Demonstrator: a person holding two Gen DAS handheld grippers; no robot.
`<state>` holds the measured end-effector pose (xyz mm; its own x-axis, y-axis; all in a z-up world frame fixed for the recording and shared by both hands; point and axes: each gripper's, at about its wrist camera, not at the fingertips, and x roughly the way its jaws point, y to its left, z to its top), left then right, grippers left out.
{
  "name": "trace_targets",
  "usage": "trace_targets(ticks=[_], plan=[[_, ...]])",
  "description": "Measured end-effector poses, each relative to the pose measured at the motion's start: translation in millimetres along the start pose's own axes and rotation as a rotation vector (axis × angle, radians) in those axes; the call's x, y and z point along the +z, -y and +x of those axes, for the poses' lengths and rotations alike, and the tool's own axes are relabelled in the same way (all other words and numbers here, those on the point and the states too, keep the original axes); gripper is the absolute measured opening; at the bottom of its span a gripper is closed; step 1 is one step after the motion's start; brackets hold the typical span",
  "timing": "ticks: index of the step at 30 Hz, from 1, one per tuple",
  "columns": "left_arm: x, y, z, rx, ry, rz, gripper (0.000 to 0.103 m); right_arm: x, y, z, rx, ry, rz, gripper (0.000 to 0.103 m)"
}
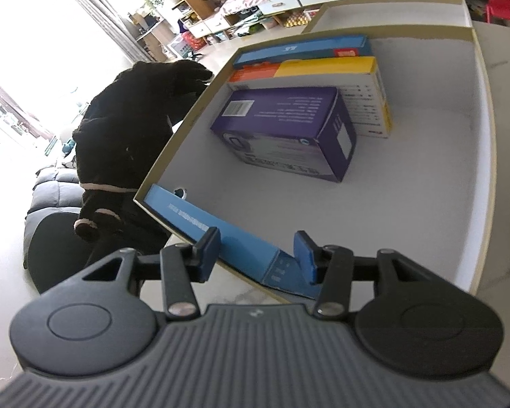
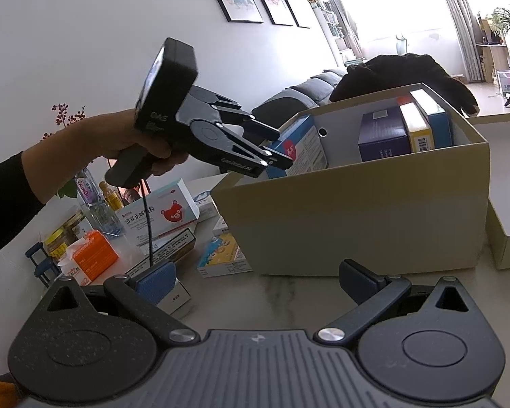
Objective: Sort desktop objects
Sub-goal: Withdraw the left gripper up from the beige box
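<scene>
Right wrist view: left gripper (image 2: pixel 278 151) is held level at frame centre by a hand (image 2: pixel 132 142), clamped on a blue carton (image 2: pixel 299 149) leaning inside the cardboard box (image 2: pixel 357 217). Right gripper (image 2: pixel 255 278) is spread, empty.

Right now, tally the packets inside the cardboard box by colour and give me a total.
Blue packets: 2, one standing at the far wall, one held by the left tool at the near wall.
Purple packet: 1
Yellow and orange packet: 1
Total: 4 in the cardboard box.
</scene>
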<state>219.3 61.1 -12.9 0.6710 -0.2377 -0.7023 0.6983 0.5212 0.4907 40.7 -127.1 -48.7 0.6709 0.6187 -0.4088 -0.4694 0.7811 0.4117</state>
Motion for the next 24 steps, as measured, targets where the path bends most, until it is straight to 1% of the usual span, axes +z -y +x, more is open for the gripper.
trace_targets(ticks=[6,9,11,13,16,17,20,21,23,24], plan=[[-2.9,-11.5,-0.2,-0.011,0.032,-0.115,0.047,0.4,-4.5,0.2,-0.003,0.002,-0.007,0.103],[-5.2,-16.0,-2.8,-0.019,0.064,-0.209,0.048,1.7,-8.0,-1.2,-0.001,0.009,-0.012,0.103],[-11.6,-14.0,-10.0,-0.016,0.085,-0.263,0.049,2.4,-11.4,-1.6,0.0,0.011,-0.016,0.103],[-18.4,-11.6,-17.6,-0.012,0.106,-0.317,0.053,2.8,-15.3,-1.5,0.002,0.011,-0.022,0.103],[-28.6,-8.1,-29.1,-0.005,0.138,-0.398,0.054,2.6,-21.5,-1.2,0.004,0.012,-0.036,0.103],[-32.0,-6.9,-32.9,-0.003,0.148,-0.425,0.056,2.5,-23.3,-1.0,0.005,0.013,-0.038,0.103],[-42.3,-3.4,-44.3,0.003,0.18,-0.506,0.064,2.8,-28.1,0.6,0.006,0.016,-0.04,0.103],[-45.7,-2.3,-48.1,0.006,0.19,-0.533,0.069,2.9,-30.2,1.3,0.006,0.017,-0.041,0.103],[-52.5,0.1,-55.8,0.01,0.211,-0.587,0.072,2.5,-34.9,2.3,0.006,0.025,-0.043,0.103],[-57.6,2.0,-62.3,0.021,0.216,-0.613,0.076,2.3,-37.0,2.6,0.007,0.028,-0.042,0.103]])
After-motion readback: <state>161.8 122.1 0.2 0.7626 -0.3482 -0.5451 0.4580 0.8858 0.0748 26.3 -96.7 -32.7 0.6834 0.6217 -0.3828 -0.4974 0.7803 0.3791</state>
